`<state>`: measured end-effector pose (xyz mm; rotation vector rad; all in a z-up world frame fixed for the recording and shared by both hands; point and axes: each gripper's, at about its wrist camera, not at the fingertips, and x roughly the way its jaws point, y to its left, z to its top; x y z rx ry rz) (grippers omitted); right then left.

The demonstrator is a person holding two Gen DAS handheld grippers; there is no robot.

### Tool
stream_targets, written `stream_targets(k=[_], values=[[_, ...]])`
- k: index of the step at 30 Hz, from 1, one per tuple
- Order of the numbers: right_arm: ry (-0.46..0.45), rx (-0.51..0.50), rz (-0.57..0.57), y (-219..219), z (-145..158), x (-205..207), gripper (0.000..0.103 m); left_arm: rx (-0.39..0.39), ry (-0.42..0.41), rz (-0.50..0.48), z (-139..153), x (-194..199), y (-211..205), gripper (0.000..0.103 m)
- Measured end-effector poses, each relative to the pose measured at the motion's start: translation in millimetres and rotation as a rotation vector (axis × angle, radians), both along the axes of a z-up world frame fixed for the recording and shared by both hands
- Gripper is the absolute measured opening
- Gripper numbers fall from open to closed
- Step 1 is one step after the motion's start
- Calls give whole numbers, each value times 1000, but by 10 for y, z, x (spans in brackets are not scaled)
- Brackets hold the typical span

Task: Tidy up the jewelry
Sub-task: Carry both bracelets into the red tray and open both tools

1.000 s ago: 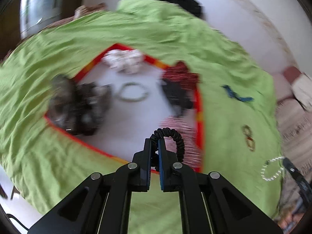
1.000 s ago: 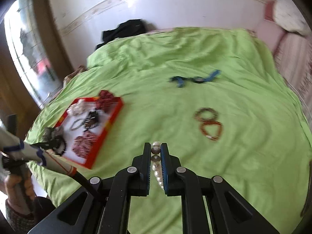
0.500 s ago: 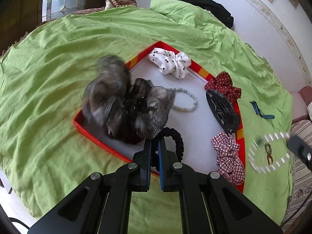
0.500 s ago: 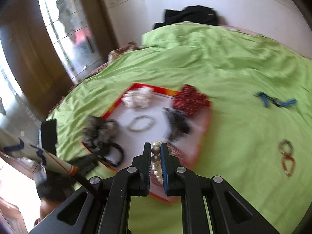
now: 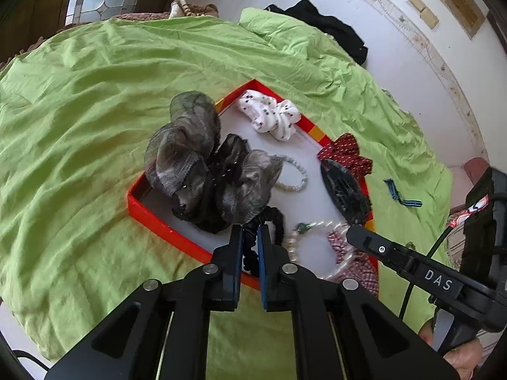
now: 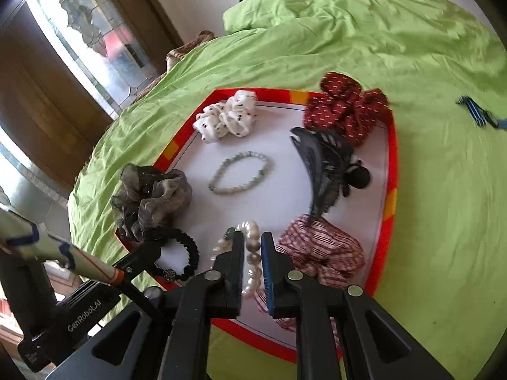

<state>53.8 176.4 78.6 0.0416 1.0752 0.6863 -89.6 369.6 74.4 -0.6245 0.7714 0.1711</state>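
A red-rimmed tray with a white floor lies on the green bedspread. My left gripper is shut on a black beaded bracelet and holds it over the tray's near edge. My right gripper is shut on a pearl bracelet, low over the tray's near part. A pale green bead bracelet lies in the tray's middle.
In the tray: a grey organza scrunchie, a white dotted scrunchie, a red dotted scrunchie, a black claw clip, a checked scrunchie. A blue ribbon lies on the bedspread.
Both grippers have come down closer to the tray. The pearl bracelet is now over the tray floor next to the black bracelet; both stay gripped.
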Motion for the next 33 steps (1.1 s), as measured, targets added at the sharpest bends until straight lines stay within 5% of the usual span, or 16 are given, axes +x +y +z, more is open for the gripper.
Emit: stream_targets(k=[3,6,9,21,25,28,33], values=[[-26,13,-6,-122,108,-29,30,10,-41,-10,66,-22,-57,16],[-63,16,-13,-254,232,-55,31,39,-97,-15,172,-68,-145,38],[-98,-6,-47,-351,278,-39,31,93,-158,-1,293,-139,-226,47],[-22,-153,1,-183,-201,-56,27,145,-145,-4,277,-71,-289,48],[-10,-90,-3,-296,-117,-107,27,148,-134,2,256,-67,-288,49],[-82,-17,-102,-563,98,-139,31,142,-146,15,261,-95,-274,50],[-63,-91,-135,-677,-20,-85,35,130,-143,16,243,-76,-297,52]])
